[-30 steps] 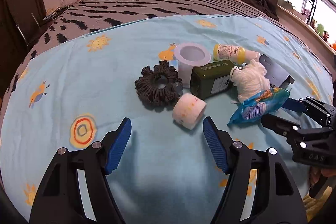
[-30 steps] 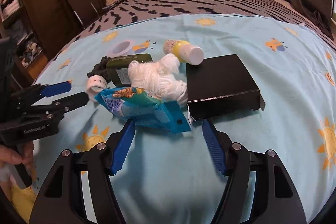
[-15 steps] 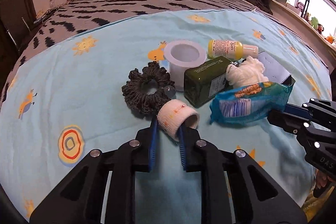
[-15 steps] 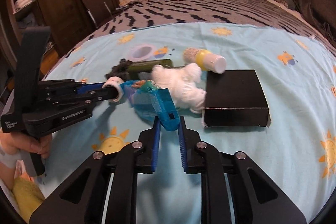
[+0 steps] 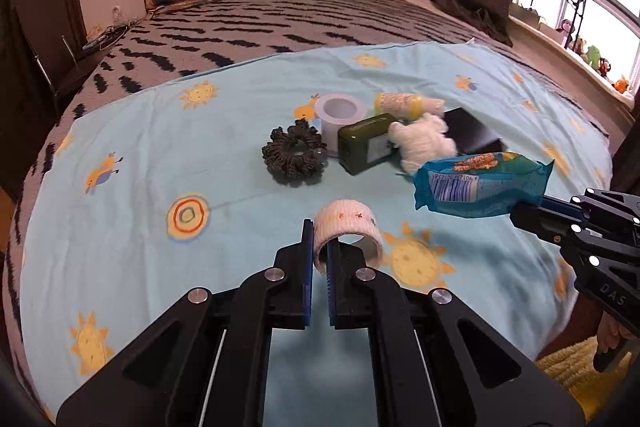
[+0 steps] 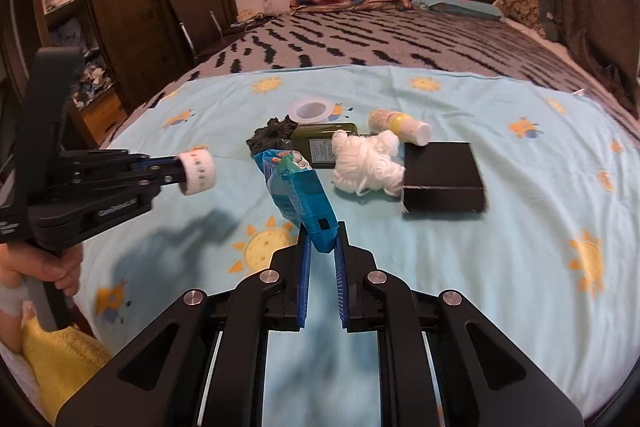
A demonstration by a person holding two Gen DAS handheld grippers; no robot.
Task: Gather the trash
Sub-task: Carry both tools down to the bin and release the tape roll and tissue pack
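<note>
a tape roll (image 5: pixel 347 231) is pinched in the left gripper (image 5: pixel 319 259) jaws and a blue snack wrapper (image 6: pixel 298 193) in the right gripper (image 6: pixel 322 255) jaws above the bed (image 5: pixel 132 163), with carrying both to a bin judged next.

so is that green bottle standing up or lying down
Lying down. The green bottle rests on its side on the sheet, label facing sideways, between the white cup and the yarn.

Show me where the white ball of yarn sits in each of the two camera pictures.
Left wrist view: the yarn lies right of centre, just right of the green bottle and behind the blue wrapper.
Right wrist view: the yarn lies near the middle, between the green bottle and the black box.
Shared landmark: the green bottle, right beside the yarn in both.
</note>
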